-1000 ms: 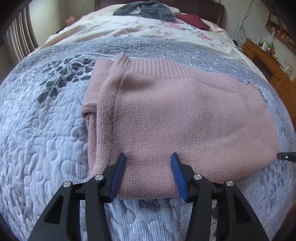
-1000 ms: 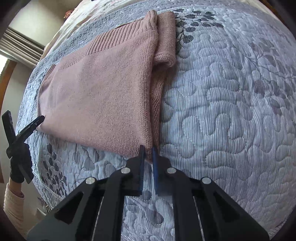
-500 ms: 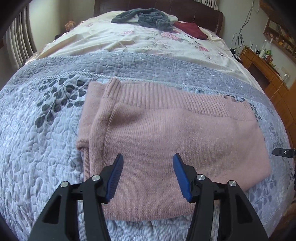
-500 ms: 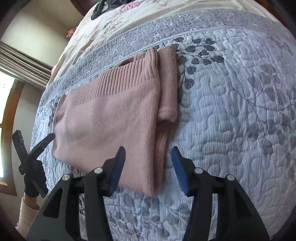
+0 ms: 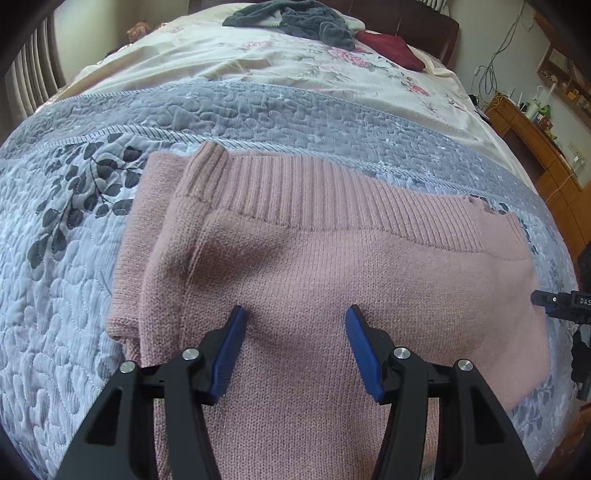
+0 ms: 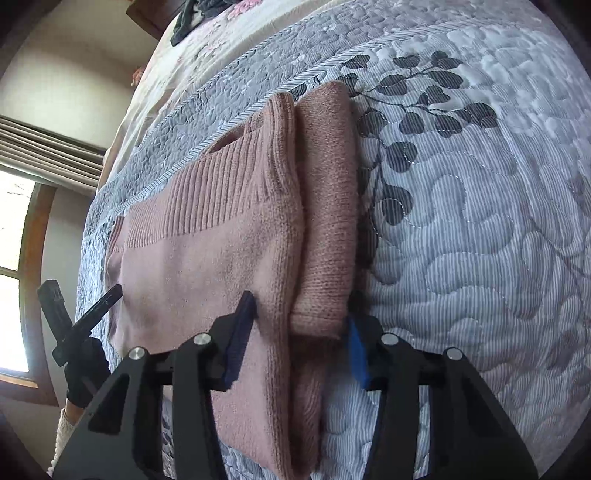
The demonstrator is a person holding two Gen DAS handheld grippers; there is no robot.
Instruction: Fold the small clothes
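A pink knitted sweater (image 5: 332, 266) lies folded flat on the grey quilted bedspread (image 5: 55, 295), its ribbed hem toward the far side. My left gripper (image 5: 295, 343) hovers open over the sweater's near half, with nothing between its blue pads. In the right wrist view the sweater (image 6: 207, 266) has a folded-in sleeve (image 6: 327, 229) along its right edge. My right gripper (image 6: 301, 332) is open and straddles that sleeve's near end and the body's edge. The left gripper (image 6: 85, 314) shows at the sweater's far corner, held by a gloved hand (image 6: 83, 373).
Dark grey clothes (image 5: 295, 18) and a maroon garment (image 5: 391, 51) lie on the floral sheet near the headboard. A wooden dresser (image 5: 535, 147) stands to the right of the bed. A window (image 6: 14, 258) with curtains is beyond the bed's other side.
My right gripper was shut at the sweater's corner one second ago; it has opened and moved forward over the sleeve. My left gripper has also moved further over the sweater, staying open.
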